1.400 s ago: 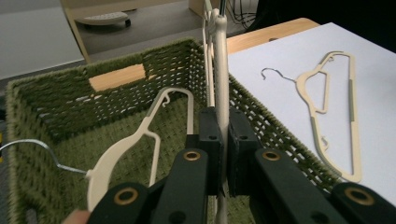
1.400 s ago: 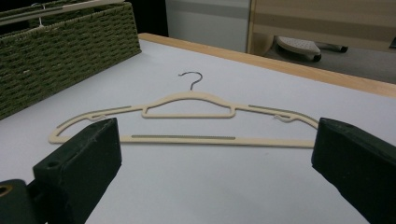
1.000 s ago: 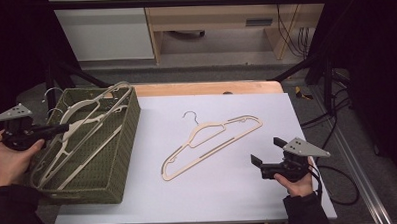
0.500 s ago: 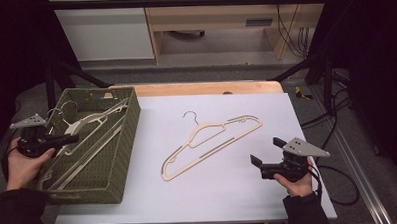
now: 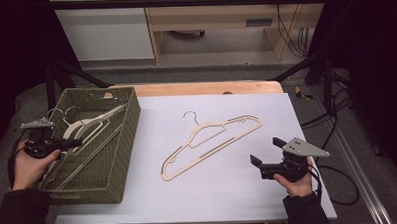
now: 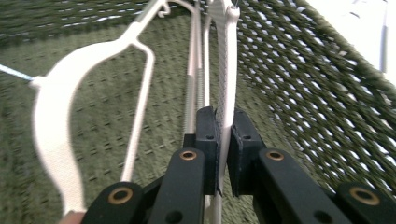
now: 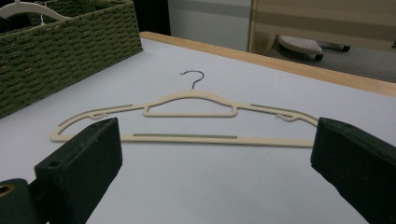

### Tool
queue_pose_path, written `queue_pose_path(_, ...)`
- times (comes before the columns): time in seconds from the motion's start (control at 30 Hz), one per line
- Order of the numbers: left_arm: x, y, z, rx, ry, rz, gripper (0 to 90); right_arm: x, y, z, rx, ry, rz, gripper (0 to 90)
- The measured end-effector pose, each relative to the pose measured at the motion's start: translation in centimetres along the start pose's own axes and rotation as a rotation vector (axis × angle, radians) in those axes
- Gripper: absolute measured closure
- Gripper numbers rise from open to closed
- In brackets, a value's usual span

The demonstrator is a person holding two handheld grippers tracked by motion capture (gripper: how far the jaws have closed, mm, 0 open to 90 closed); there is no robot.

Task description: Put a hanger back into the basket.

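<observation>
A cream hanger (image 5: pixel 212 139) with a metal hook lies flat on the white table top. My right gripper (image 5: pixel 266 150) rests near its lower right end, jaws wide open around empty air; in the right gripper view the hanger (image 7: pixel 187 100) lies just beyond the open gripper (image 7: pixel 215 140). At the left, a green woven basket (image 5: pixel 129 129) holds pale hangers (image 5: pixel 89 127). My left gripper (image 5: pixel 75 143) reaches into it from the left. In the left gripper view this gripper (image 6: pixel 225 116) is shut on the thin edge of one pale hanger (image 6: pixel 228 60); another hanger (image 6: pixel 60 93) lies beside it.
The basket (image 7: pixel 60 42) stands on the table's left part. A wooden strip (image 5: pixel 210 88) runs along the table's far edge. Cables (image 5: pixel 332 122) trail at the right, off the table. Dark frame legs stand behind both far corners.
My left hand has sunk, lowering the gripped hanger into the basket, where the hangers now lie lower. The right gripper and the hanger on the table have stayed put.
</observation>
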State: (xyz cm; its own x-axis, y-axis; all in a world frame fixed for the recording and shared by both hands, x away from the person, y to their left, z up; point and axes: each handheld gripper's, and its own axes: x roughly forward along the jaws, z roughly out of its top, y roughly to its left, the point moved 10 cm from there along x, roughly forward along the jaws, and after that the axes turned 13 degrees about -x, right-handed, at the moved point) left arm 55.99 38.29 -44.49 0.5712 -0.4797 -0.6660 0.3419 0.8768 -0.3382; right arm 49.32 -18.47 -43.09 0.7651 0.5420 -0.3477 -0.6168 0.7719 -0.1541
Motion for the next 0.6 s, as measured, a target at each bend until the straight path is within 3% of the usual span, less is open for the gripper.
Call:
queue_pose_path(0.1,0.1,0.5,0.1,-0.019,-0.008,0.031,84.2,0.0,0.0,-0.1,0.002,0.004,0.000,2.7)
queue_pose_path(0.17,0.5,1.9,-0.3,-0.015,0.037,0.147,83.3,0.1,0.0,-0.1,-0.009,0.004,0.001,2.7)
queue_pose_path(0.23,0.8,2.9,-0.6,-0.015,0.055,0.214,78.6,0.1,0.0,-0.1,-0.008,0.005,0.004,2.7)
queue_pose_path(0.37,1.0,3.9,-0.8,-0.060,0.041,0.228,76.5,0.1,0.0,-0.2,-0.009,0.007,0.004,2.7)
queue_pose_path(0.47,1.1,4.5,-1.0,-0.075,0.043,0.275,67.8,0.2,0.0,-0.2,-0.011,0.007,0.005,2.8)
queue_pose_path(0.6,0.8,4.8,-1.0,-0.100,0.029,0.295,55.2,0.2,0.1,-0.2,-0.011,0.009,0.007,2.8)
